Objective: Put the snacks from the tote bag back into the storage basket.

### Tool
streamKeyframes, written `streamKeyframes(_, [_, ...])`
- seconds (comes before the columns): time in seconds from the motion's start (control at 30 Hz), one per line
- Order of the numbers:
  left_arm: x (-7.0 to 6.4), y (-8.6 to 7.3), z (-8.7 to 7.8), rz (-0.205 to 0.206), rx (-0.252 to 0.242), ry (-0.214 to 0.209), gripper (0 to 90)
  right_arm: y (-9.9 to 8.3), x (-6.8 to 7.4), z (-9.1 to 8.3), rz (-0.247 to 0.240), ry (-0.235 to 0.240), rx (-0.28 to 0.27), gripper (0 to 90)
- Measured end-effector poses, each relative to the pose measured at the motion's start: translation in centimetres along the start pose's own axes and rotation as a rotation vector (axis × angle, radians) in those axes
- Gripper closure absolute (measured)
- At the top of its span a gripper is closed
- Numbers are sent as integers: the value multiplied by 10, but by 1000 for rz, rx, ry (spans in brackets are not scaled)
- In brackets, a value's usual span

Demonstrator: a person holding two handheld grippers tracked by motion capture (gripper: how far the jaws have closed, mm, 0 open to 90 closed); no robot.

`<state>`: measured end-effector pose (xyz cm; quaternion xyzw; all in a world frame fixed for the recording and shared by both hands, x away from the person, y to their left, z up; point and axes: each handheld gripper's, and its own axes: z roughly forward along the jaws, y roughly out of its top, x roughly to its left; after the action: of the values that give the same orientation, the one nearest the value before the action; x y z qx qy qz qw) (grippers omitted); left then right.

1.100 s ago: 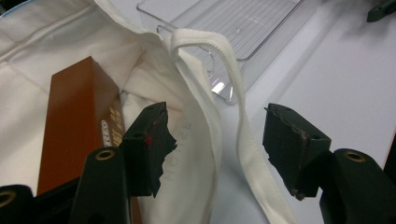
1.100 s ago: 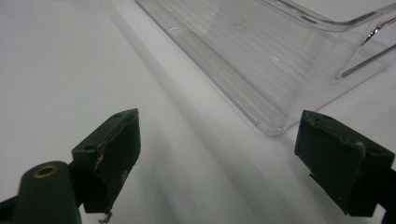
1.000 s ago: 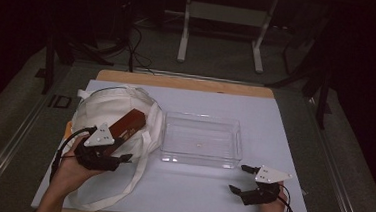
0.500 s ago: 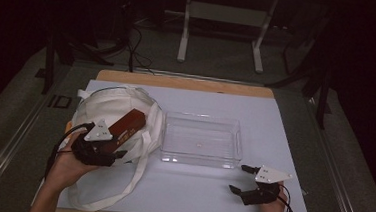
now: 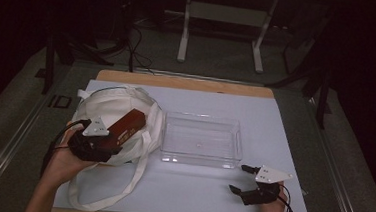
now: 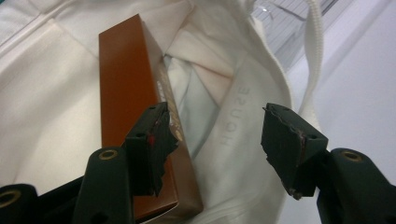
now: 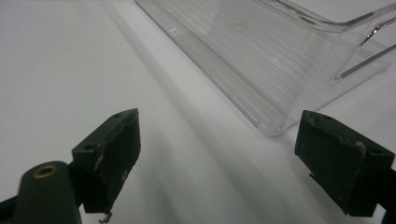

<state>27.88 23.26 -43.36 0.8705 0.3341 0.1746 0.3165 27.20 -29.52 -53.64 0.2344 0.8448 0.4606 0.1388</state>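
Wooden tabletop (image 5: 187,83) under a white sheet (image 5: 275,122), white cloth bag (image 5: 101,105) with loose handles near the left edge, clear plastic tray (image 5: 201,139) at the centre, just beside the bag

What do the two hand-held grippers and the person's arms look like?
Both the left hand-held gripper and the right hand-held gripper are black with two blocky, worn jaws, brass-coloured rivets, a pale grey three-cornered plate on top and a black trailing cable. The forearms are bare, without sleeves.
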Motion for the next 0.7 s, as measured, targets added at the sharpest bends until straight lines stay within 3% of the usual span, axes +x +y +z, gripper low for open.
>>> streamKeyframes(0.7, [24, 0, 4, -42, 71, 45, 386, 0, 0, 0, -2, -1, -1, 144])
